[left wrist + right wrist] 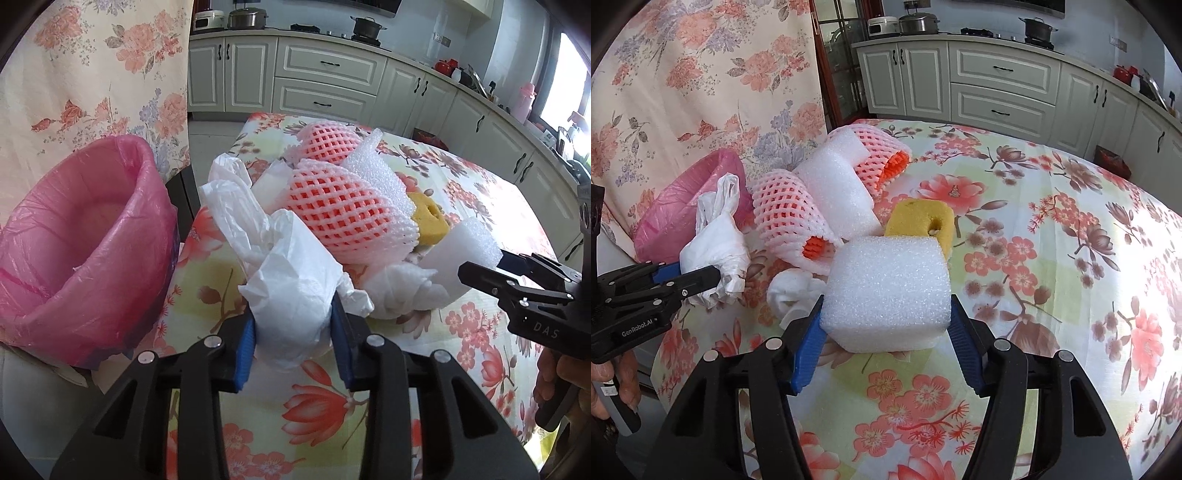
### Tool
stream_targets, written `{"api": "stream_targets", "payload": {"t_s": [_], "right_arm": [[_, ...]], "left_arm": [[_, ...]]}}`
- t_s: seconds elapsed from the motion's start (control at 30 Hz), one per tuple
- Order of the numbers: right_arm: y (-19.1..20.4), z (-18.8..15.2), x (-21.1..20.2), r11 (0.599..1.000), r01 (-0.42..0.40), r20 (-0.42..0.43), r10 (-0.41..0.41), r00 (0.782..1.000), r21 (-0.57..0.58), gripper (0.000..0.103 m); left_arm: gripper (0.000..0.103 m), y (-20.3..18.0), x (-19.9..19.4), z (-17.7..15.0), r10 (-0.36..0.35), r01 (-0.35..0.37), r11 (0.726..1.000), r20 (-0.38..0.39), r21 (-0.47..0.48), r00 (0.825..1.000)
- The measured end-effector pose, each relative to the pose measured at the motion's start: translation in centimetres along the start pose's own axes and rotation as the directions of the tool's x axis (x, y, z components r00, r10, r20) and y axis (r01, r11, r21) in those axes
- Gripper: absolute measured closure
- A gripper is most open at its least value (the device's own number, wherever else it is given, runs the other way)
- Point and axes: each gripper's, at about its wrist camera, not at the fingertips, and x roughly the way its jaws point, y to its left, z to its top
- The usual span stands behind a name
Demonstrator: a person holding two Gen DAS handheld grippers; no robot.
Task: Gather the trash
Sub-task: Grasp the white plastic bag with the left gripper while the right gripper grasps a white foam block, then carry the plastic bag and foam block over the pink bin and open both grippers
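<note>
Pink-bag-lined round bin [85, 236] sitting beside the floral surface [480, 206], inside unclear. Left gripper [293, 328] fingers pinching crumpled white plastic bag [295, 291]; right gripper [886, 332] fingers squeezing white foam block [890, 288].

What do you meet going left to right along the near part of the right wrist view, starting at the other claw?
Left claw → white plastic bag → crumpled tissue → white foam block.

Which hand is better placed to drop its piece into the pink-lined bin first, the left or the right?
Probably the left. The left gripper is shut on the white plastic bag, and the pink-lined bin stands just beside it. The right gripper clasps the white foam block farther from the bin.
</note>
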Motion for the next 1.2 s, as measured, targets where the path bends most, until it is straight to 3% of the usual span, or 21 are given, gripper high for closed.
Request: {"api": "stream_targets", "payload": {"t_s": [0.6, 0.9, 1.2], "right_arm": [[2.2, 2.3, -5.5, 0.999, -0.014, 0.115, 0.018, 0.993, -0.036, 0.043], [6.4, 4.6, -6.4, 0.991, -0.045, 0.153, 0.063, 0.986, -0.124, 0.043], [12.1, 7.6, -5.5, 0.972, -0.1, 0.164, 0.136, 0.977, -0.214, 0.043]], "left_arm": [[0.068, 2.7, -7.6, 1.4, 0.036, -0.03, 0.999, 0.163, -0.039, 0.986], [0.068, 7.2, -12.6, 2.2, 0.156, -0.138, 0.987, 0.263, -0.086, 0.952], [0.068, 12.3, -15.5, 2.3, 0.251, -0.211, 0.965, 0.309, -0.159, 0.917]]}}
